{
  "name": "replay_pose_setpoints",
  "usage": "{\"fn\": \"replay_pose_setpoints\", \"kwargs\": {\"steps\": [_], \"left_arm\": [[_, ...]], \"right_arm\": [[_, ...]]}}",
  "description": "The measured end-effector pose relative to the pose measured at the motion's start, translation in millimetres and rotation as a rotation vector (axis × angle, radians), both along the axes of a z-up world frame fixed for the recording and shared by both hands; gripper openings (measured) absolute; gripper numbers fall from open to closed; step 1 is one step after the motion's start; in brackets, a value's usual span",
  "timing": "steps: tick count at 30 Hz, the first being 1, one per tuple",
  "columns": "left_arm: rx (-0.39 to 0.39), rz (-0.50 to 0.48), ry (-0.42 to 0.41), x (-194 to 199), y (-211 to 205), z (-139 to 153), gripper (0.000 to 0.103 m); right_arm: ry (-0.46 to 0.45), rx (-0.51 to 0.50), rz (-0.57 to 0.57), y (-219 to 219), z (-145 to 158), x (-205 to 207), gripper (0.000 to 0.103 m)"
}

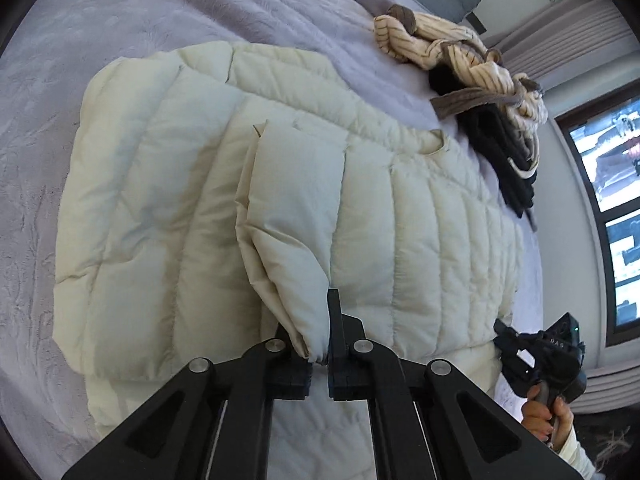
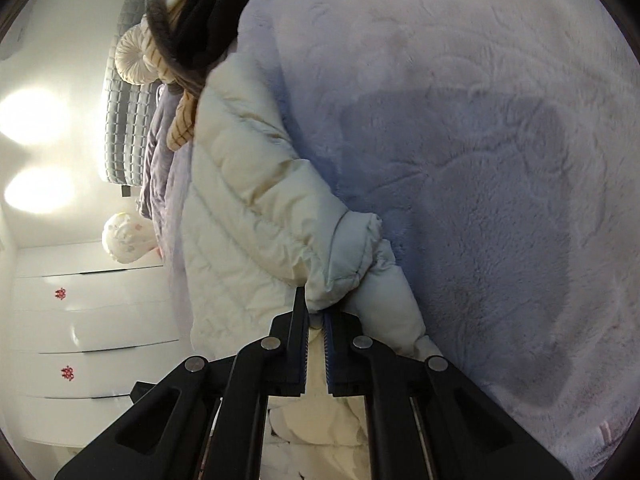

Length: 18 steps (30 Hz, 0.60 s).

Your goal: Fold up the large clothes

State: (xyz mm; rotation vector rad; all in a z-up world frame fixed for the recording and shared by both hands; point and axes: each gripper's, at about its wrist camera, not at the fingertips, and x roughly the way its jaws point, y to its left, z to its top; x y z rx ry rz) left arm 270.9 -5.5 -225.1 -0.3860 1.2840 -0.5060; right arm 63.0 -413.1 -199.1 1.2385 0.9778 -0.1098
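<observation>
1. The left gripper point(image 1: 318, 344) has its fingers nearly closed on the cuff end of a sleeve point(image 1: 292, 208), cream fabric pinched between the pads.
2. The right gripper point(image 2: 316, 316) is likewise almost closed, pinching a bunched fold of the coat point(image 2: 248, 208) at its edge.
3. The coat, a cream quilted puffer, lies spread flat on the blanket point(image 1: 160, 8), the held sleeve laid across its middle.
4. In the left view the right gripper point(image 1: 540, 356) shows at the coat's far edge, gripped by a hand point(image 1: 546, 416).
5. The lilac fluffy blanket covers the bed; a dark shadow falls on it beside the coat in the right view.
6. Beyond the coat a pile point(image 1: 472, 68) of striped cream knit and black clothes sits on the blanket, near the coat's collar.
7. Farther off stand a grey headboard point(image 2: 124, 128), a white dresser point(image 2: 92, 320) and a window point(image 1: 608, 200).
</observation>
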Motion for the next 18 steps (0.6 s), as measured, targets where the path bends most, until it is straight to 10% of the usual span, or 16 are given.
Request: {"fn": "replay_pose_setpoints", "kwargs": {"steps": [3, 5, 14, 18], "left_arm": [[0.039, -0.008, 0.003, -4.2, 8.2, 6.8, 0.009], [0.108, 0.009, 0.002, -6.8, 20.0, 13.3, 0.033], [0.186, 0.053, -0.123, -3.3, 46.3, 58.4, 0.034], [0.204, -0.012, -0.150, 0.7, 9.3, 57.2, 0.034]], "right_arm": [[0.000, -0.002, -0.001, -0.5, -1.3, 1.1, 0.007], [0.001, -0.006, 0.002, -0.6, 0.0, 2.1, 0.007], [0.012, -0.062, 0.100, 4.0, 24.1, -0.3, 0.013], [-0.030, -0.178, 0.201, 7.9, 63.6, -0.9, 0.058]]}}
